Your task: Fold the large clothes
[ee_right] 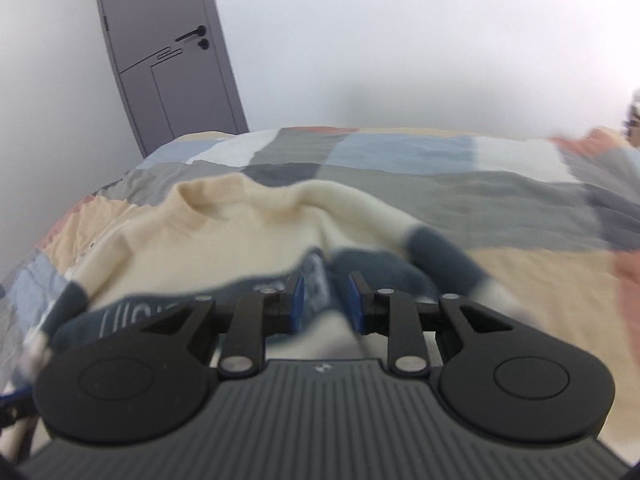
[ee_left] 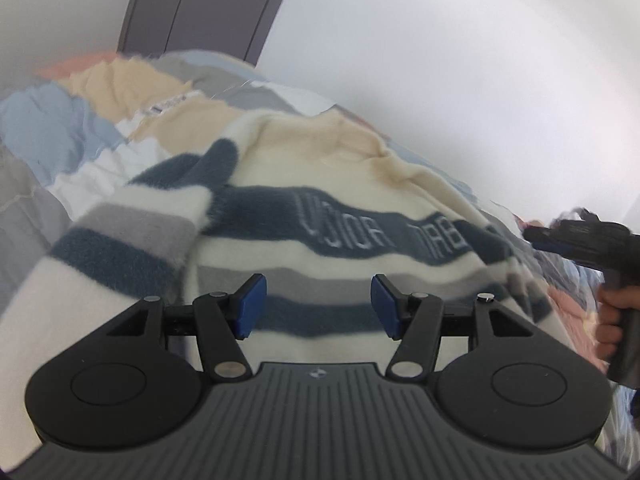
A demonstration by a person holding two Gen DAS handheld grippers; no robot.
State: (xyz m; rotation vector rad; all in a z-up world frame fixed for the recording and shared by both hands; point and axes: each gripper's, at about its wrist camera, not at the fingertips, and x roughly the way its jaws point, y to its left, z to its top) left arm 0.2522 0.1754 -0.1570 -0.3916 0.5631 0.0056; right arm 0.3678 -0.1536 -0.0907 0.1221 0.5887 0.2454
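Our left gripper (ee_left: pixel 319 306) hangs released over the striped sweater (ee_left: pixel 320 216) on the quilt (ee_right: pixel 400 160); our right gripper (ee_right: pixel 326 302) pinches its dark band. The sweater's long axis runs toward twelve o'clock, so the right is nearer.

Left wrist view: mounted behind the left gripper (ee_left: pixel 318 306), looking forward along the blue fingers (ee_left: pixel 252 306), tilted, low and close over the striped sweater (ee_left: pixel 340 208) on the bed. Patchwork duvet (ee_left: pixel 48 128) rising to the upper left, grey door (ee_left: pixel 200 4) beyond, white wall (ee_left: pixel 460 60) on the right; right gripper (ee_left: pixel 576 236) and its hand (ee_left: pixel 612 320) at the right edge.

Right wrist view: set behind the right gripper (ee_right: pixel 325 300), facing across the bed (ee_right: pixel 400 160) toward the same door (ee_right: pixel 168 40) and wall (ee_right: pixel 400 32), near level, close above the sweater's (ee_right: pixel 224 232) dark band.

Shared by both: sweater with its cream collar, duvet, door, wall.
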